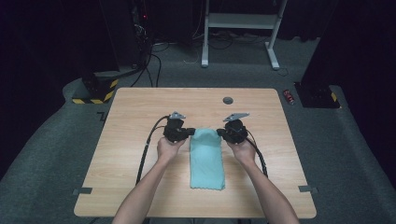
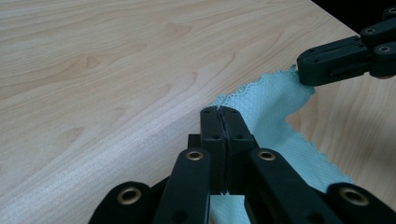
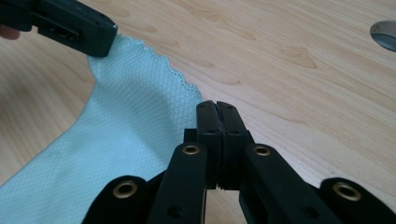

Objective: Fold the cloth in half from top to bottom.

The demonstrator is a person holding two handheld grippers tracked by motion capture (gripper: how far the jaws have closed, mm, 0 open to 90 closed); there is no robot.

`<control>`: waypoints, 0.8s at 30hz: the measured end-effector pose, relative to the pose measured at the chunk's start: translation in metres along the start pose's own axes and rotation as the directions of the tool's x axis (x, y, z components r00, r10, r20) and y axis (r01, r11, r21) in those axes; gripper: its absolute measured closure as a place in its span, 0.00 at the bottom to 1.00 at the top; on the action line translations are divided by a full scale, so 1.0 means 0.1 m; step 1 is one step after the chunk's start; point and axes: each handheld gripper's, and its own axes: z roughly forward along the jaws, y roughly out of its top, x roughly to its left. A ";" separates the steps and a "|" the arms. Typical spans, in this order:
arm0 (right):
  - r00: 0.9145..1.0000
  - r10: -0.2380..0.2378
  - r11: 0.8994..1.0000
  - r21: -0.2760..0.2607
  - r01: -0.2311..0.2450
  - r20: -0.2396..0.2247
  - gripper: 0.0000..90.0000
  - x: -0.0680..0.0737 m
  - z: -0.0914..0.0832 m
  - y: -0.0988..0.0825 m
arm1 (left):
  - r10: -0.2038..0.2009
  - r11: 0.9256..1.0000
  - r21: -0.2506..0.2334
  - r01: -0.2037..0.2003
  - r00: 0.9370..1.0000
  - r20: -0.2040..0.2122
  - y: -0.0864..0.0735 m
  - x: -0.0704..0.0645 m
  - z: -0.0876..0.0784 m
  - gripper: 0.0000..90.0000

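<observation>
The light-blue microfibre cloth (image 1: 207, 160) lies as a long folded strip near the middle of the desk (image 1: 140, 186), its near end close to the desk's front edge and its far end lifted off the wood. The left gripper (image 1: 187, 134) has its jaws pressed together on the far left corner of the cloth, and the right gripper (image 1: 221, 134) is clamped the same way on the far right corner. In the left gripper view the scalloped hem runs taut from the left gripper (image 2: 222, 112) across to the other gripper's tip; the right gripper view shows the same from the right gripper (image 3: 216, 108). Holding both corners at once keeps the far edge stretched straight and level, which judging by the pose suits folding that end toward the front edge or spreading the cloth flat.

The desk is pale wood-grain laminate with rounded corners and a round grey cable grommet (image 1: 228, 100) near its back edge. It stands on grey carpet in a dark room, with a white frame stand (image 1: 240, 28) and loose cables behind it, and yellow-black hazard tape (image 1: 95, 95) off the back left corner.
</observation>
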 end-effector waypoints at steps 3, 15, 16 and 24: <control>1.000 -0.012 1.000 -0.003 0.012 -0.011 1.00 0.04 -0.06 -0.02 | 0.006 1.000 -0.005 -0.006 1.000 0.006 -0.02 -0.04 -0.04 0.99; 0.997 -0.034 0.999 -0.031 0.032 -0.065 1.00 0.23 -0.32 -0.27 | 0.063 0.998 -0.009 -0.062 0.997 0.034 -0.20 -0.29 -0.25 0.99; 0.997 -0.038 0.999 -0.034 0.036 -0.069 1.00 0.24 -0.33 -0.29 | 0.066 0.998 -0.011 -0.066 0.997 0.037 -0.21 -0.30 -0.27 0.99; 0.996 -0.051 0.998 -0.033 0.048 -0.076 1.00 0.32 -0.39 -0.37 | 0.073 0.997 -0.013 -0.072 0.996 0.044 -0.27 -0.39 -0.33 0.99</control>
